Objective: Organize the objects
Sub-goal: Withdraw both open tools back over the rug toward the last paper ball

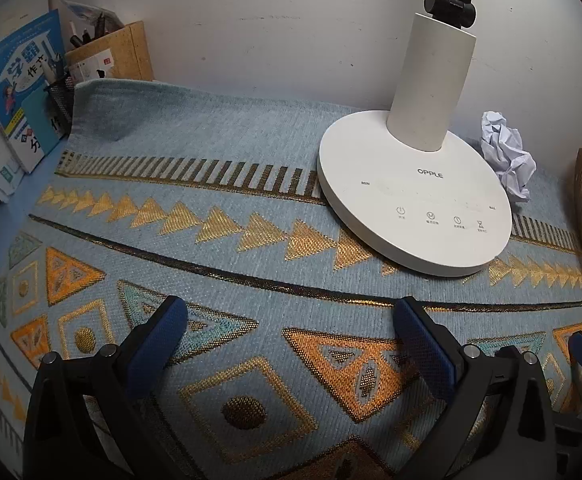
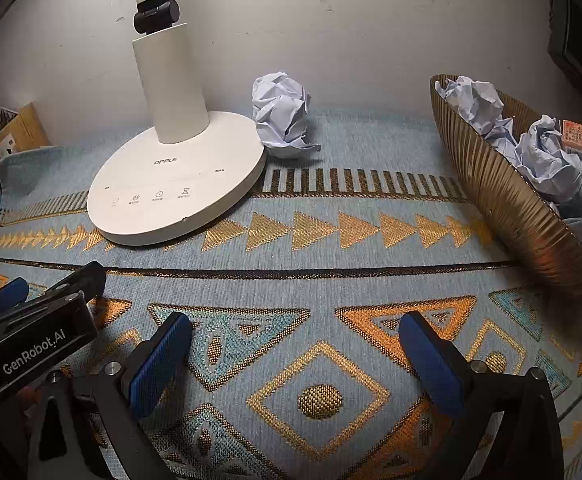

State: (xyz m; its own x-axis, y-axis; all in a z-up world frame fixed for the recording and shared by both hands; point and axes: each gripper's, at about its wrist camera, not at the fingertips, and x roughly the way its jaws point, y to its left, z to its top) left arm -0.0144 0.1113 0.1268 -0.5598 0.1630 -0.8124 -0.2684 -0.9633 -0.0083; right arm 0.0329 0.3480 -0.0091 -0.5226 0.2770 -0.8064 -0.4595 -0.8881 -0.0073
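One crumpled paper ball [image 2: 283, 126] is left loose on the patterned mat [image 2: 331, 240], lying just behind the white lamp base [image 2: 175, 188] and against the wall, while the ribbed gold bowl [image 2: 503, 196] at the right already holds several paper wads and what looks like a small red-labelled box, though that corner is too warped to be sure. The step in hand appears to be the reach for that last ball. The next move probably calls for the right gripper [image 2: 295, 348] to travel forward past the lamp's rim, close around the ball without nudging the lamp, then carry it right to the bowl. Both claws are spread wide and empty, touching nothing: the right one hangs over the mat, and the left gripper [image 1: 291, 340] hovers beside it, equally idle.
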